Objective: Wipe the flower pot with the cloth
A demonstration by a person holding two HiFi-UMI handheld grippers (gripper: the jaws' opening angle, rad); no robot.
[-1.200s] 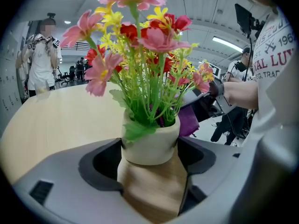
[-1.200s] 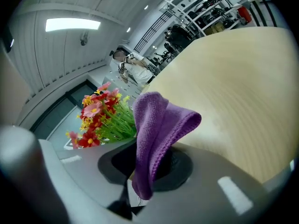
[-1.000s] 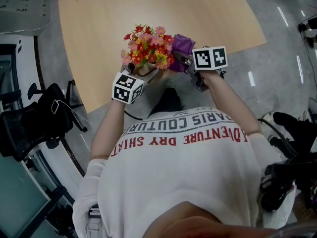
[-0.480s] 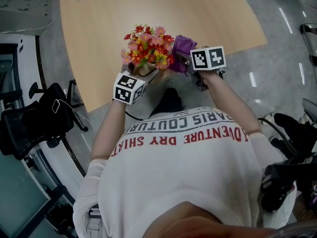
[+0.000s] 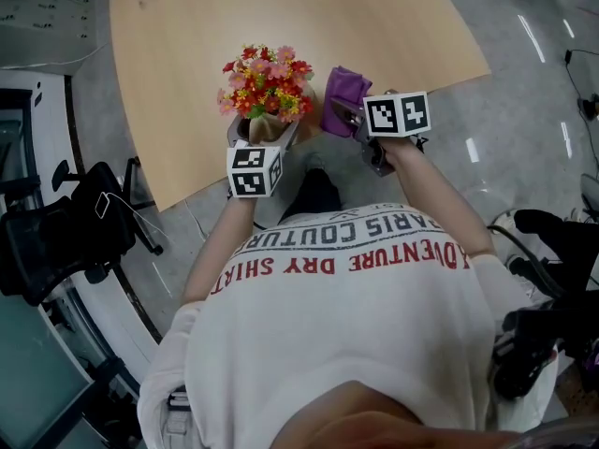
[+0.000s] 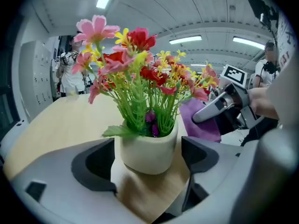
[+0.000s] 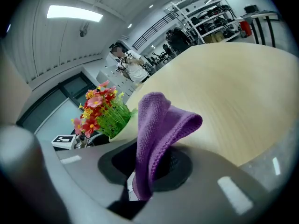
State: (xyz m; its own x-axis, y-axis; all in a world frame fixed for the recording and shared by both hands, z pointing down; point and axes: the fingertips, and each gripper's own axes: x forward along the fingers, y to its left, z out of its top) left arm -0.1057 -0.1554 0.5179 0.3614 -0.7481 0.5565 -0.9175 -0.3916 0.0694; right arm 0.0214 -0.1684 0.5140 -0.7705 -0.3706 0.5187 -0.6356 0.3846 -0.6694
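Note:
A cream flower pot [image 6: 149,148] of red, pink and yellow artificial flowers [image 5: 265,80] stands upright near the front edge of the wooden table [image 5: 281,17]. My left gripper [image 5: 262,138] straddles the pot. Its jaws are opening, and a gap shows between each pad and the pot's wall. To the right, my right gripper [image 5: 344,118] is shut on a purple cloth [image 7: 161,125]. The cloth [image 5: 342,96] hangs folded over the jaws, a short way from the pot [image 7: 122,126] and not touching it.
A black office chair [image 5: 56,241] stands on the grey floor to the left of the table. The person's white shirt [image 5: 346,325] fills the lower part of the head view. A person stands at the far side of the room.
The pot and flowers have shifted left and now stand straight. The left gripper rolled level behind the pot. The cloth, which was against the flowers, is now apart from them on the right.

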